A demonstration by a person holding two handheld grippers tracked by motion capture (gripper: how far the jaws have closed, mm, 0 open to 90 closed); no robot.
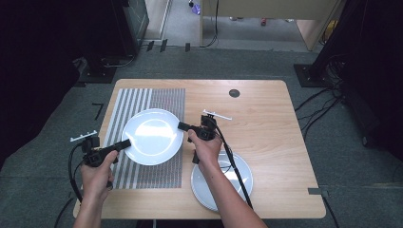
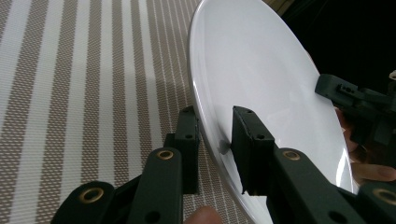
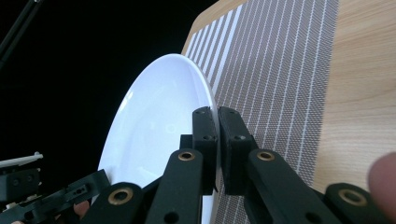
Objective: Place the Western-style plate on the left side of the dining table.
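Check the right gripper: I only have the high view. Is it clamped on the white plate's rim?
Observer: Yes. In the right gripper view the right gripper pinches the plate at its rim, pads nearly together.
Operator: And the left?
Observer: The left gripper straddles the opposite rim, one pad under, one on the face.
Operator: Is the plate resting on the mat?
Observer: It seems raised: it casts a shadow on the striped mat.

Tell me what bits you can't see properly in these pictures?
- Second plate, high view: the right forearm hides its middle.
- White plate, left hand-held gripper view: bottom edge cuts off its lower rim.
- Striped mat, high view: the white plate hides its middle.
- Room's left side, high view: too dark.
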